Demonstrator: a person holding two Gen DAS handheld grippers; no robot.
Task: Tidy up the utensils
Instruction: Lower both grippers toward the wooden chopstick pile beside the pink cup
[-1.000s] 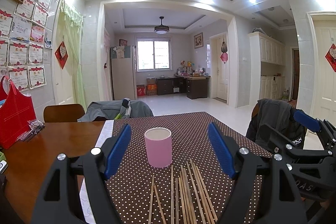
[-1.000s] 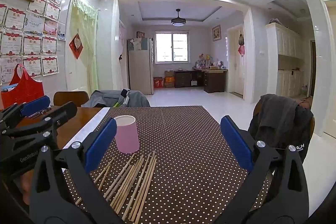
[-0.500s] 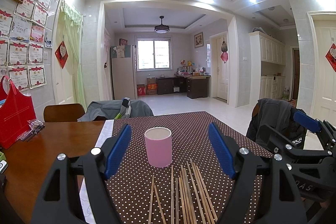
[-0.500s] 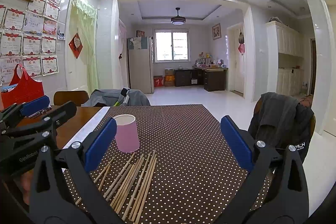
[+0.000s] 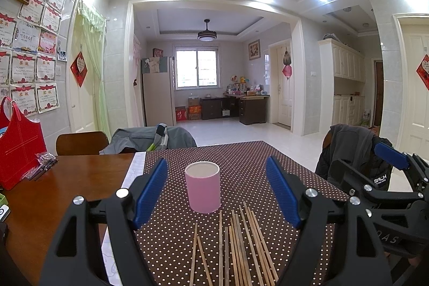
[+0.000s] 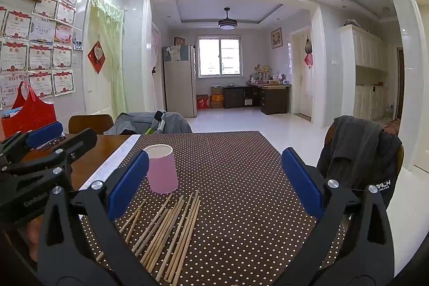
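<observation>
A pink cylindrical cup (image 5: 203, 186) stands upright on the brown polka-dot tablecloth (image 5: 241, 157); it also shows in the right wrist view (image 6: 162, 169). Several wooden chopsticks (image 5: 238, 243) lie loose on the cloth just in front of the cup, also seen in the right wrist view (image 6: 167, 229). My left gripper (image 5: 217, 190) is open and empty, above the table with the cup between its fingers' line of sight. My right gripper (image 6: 214, 181) is open and empty, to the right of the cup and above the chopsticks.
A red bag (image 5: 18, 149) and small dark items (image 5: 43, 165) sit on the bare wooden table (image 5: 53, 192) at left. Chairs draped with jackets stand at the far end (image 5: 150, 138) and at the right side (image 6: 359, 149).
</observation>
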